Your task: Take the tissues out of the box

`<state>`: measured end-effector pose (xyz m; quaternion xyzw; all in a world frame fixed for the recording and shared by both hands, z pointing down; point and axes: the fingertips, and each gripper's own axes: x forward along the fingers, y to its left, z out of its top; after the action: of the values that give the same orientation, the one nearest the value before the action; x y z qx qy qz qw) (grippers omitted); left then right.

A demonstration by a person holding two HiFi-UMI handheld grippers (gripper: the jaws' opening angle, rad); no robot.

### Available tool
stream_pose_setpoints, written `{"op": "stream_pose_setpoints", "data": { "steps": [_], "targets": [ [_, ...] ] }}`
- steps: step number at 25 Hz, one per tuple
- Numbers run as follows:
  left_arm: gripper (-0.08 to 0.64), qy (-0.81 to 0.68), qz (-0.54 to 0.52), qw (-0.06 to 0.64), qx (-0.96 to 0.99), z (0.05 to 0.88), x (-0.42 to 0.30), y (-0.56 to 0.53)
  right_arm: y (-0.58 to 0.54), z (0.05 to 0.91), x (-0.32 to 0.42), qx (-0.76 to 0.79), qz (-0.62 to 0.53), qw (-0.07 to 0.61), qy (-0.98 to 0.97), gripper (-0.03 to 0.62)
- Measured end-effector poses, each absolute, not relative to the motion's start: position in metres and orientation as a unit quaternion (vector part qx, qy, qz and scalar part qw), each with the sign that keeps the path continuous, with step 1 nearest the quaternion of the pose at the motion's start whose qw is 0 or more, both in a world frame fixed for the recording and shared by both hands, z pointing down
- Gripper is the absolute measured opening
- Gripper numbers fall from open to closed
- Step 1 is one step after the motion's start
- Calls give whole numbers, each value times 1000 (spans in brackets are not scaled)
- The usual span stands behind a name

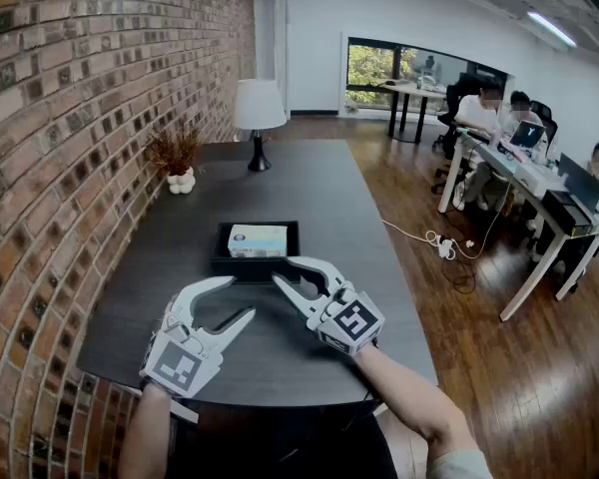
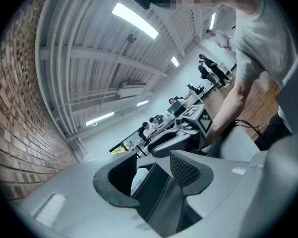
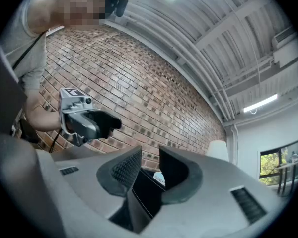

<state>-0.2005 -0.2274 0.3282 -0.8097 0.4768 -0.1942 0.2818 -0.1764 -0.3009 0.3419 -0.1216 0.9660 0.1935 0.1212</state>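
A pale blue tissue box (image 1: 258, 239) lies in a black tray (image 1: 223, 257) on the dark table. Both grippers hover over the table's near part, just short of the tray. My left gripper (image 1: 236, 298) is at the left, its jaws apart with nothing between them. My right gripper (image 1: 285, 270) is closer to the tray's front rim, jaws also apart and empty. In the left gripper view, the left gripper (image 2: 151, 175) points at the tray, with the right gripper (image 2: 181, 133) beyond. In the right gripper view, the tissue box (image 3: 160, 177) shows through the right gripper (image 3: 150, 170).
A table lamp (image 1: 260, 108) and a dried plant in a white pot (image 1: 178, 158) stand at the table's far end. A brick wall (image 1: 70, 118) runs along the left edge. People sit at desks (image 1: 524, 163) to the right, with cables (image 1: 444, 245) on the wooden floor.
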Motion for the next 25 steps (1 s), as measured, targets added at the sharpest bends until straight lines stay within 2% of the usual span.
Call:
{"op": "stream_pose_setpoints", "data": {
  "steps": [5,8,10,18,25],
  "targets": [
    [219,488,-224,227,-813,322,-241,-294,-300,339,-173,-118,197,110,967,123],
    [281,466,-264,189,-823,329,-254,-338,-301,339,-172,-122,201,107,966,123],
    [348,441,-310,170,-825,342,-258,-366,-306,340,-172,-129,201,106,965,123],
    [356,357,-427,92,-825,387,-269,-439,-311,343,-174,-136,203,99,964,123],
    [371,278,-451,42,-847,393,-261,-440,-304,343,-179,-125,216,98,963,123]
  ]
}}
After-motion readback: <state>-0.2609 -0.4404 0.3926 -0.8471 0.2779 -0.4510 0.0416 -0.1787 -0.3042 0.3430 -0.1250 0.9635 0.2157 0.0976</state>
